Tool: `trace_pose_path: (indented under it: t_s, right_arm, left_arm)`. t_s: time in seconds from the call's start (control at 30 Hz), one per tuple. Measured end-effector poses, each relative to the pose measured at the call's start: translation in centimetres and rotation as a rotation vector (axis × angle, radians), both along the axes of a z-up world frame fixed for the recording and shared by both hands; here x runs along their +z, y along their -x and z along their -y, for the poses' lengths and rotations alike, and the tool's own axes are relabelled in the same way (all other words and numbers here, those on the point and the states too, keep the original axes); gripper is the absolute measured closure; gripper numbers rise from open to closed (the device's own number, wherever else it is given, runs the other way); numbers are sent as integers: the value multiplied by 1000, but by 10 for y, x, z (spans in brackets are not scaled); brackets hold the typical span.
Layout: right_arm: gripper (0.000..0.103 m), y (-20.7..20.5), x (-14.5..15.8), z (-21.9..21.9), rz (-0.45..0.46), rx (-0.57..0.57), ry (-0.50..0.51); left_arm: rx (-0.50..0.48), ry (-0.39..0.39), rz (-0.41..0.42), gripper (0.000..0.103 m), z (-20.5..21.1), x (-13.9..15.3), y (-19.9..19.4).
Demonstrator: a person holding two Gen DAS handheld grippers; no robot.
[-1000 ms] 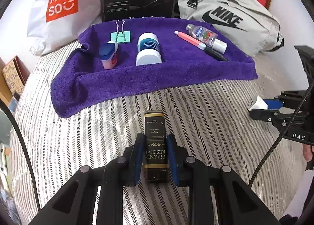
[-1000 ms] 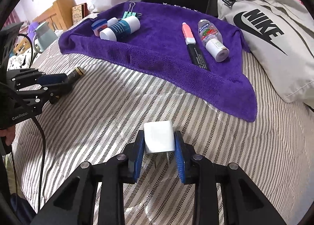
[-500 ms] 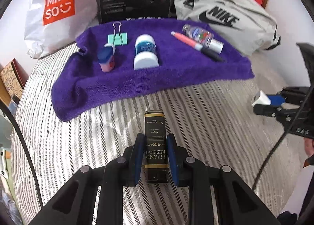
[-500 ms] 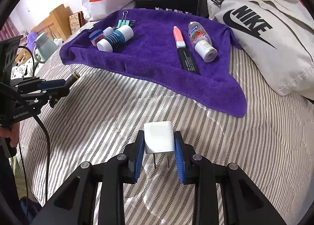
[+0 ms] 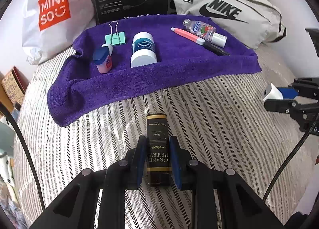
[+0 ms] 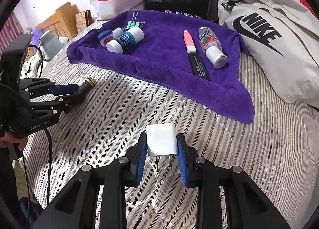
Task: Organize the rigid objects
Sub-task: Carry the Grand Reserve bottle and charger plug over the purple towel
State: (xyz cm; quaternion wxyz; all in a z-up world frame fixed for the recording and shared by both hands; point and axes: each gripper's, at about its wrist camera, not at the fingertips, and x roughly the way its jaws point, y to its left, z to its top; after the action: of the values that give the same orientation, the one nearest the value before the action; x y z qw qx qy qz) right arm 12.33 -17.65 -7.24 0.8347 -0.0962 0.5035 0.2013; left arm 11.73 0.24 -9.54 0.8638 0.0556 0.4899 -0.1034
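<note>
Left gripper (image 5: pixel 157 159) squeezing small dark bottle with gold bands (image 5: pixel 157 145) over striped bed cover (image 5: pixel 219 121). Right gripper (image 6: pixel 161 155) pinching white plug block (image 6: pixel 161 142). Six small things already lying on purple towel (image 5: pixel 179 65). Two left, being carried.

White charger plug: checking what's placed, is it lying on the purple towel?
No, the white charger plug is clamped between the right gripper's fingers, above the striped bedcover.
</note>
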Motion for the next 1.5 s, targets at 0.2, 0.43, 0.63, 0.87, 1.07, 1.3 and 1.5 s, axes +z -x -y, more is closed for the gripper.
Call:
trace_pose_path:
  t_s: [0.2,0.43,0.63,0.87,1.07,1.3,1.5]
  right_arm:
    - [74,-3,5,3,2,5,-11]
    - [74,-17,18,6,19,2,-42]
    - [74,-31,28,2,29,8,-68]
    - [74,-58,36,-4,30,9,-89]
    - [74,-87,32,-13,21,9,-99]
    - [74,-118,11,-24,-27,16,-94]
    - [74,-132,-1,-30,-43,43,-60]
  left_arm:
    - [20,41,23,80,-12,17,1]
    - [27,45,45,80,-18,37,-13]
    - [34,53,62,80,-24,51,-32]
    - [41,53,64,80,-27,60,-65]
    - [37,50,33,80,-25,51,-96]
    - [38,53,-1,80,-25,38,-119]
    - [35,39,-20,80,-21,32,-130]
